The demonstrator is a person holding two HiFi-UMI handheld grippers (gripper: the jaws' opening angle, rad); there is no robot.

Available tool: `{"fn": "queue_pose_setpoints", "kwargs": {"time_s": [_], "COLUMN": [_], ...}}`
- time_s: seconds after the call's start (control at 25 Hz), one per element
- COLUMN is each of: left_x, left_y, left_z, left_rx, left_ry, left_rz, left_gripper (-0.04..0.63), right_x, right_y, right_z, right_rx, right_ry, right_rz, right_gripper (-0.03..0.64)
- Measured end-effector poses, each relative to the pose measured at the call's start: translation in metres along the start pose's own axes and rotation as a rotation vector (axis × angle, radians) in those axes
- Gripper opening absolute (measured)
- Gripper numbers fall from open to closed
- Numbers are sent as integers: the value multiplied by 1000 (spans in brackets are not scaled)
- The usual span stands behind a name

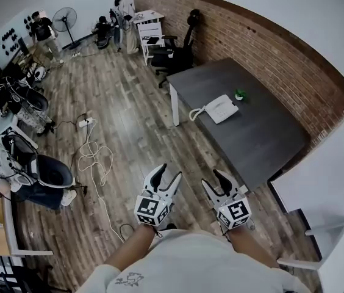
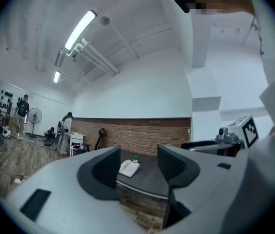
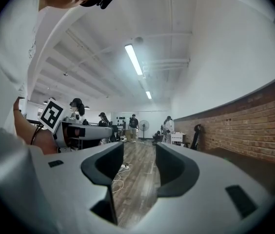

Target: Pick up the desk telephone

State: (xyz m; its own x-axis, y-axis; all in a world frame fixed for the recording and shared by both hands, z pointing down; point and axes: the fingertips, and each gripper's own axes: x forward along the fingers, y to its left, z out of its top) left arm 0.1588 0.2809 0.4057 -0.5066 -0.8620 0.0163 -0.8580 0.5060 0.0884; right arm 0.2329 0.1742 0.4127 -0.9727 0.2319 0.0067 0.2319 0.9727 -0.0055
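A person in a white top holds 2 claws level over a wood-plank floor, each carrying a cube with square markers. The left claw has its jaws spread, gripping nothing. The right claw, just beside it, has its jaws spread wide and is likewise empty. In the right gripper view only floor shows between the jaws.

Left of the claws, a white cable loops across the boards. Ahead and to the right stands a dark grey table set against a brick wall. The white desk telephone lies on it near the far end, well apart from both claws, handset on its cradle and coiled cord trailing toward the table's edge. A small green object sits just beside the telephone on the wall side. In the left gripper view the telephone shows far off through the gap between the jaws.

Beyond the table are a black office chair, a white stand, a pedestal fan and several people.
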Motion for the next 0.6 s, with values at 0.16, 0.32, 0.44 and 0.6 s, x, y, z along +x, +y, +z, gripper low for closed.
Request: {"fn": "queue_pose_setpoints", "kwargs": {"time_s": [0.16,0.32,0.44,0.6], "left_x": [-2,-2,-1,2], "left_y": [44,85,113,132], "left_z": [11,9,3,0], "left_rx": [6,1,-15,-30], "left_ry": [-5,5,6,5], "left_rz": [-4,6,24,28], "left_gripper": [256,262,264,264], "right_x": [44,83,107,127], "right_y": [14,33,42,43], "right_z": [7,-1,-10,-14], "right_rx": [-26,-26,-20,-13], "right_ry": [12,27,48,62], "right_rz": [-5,27,53,62], "right_gripper": [219,219,219,218]}}
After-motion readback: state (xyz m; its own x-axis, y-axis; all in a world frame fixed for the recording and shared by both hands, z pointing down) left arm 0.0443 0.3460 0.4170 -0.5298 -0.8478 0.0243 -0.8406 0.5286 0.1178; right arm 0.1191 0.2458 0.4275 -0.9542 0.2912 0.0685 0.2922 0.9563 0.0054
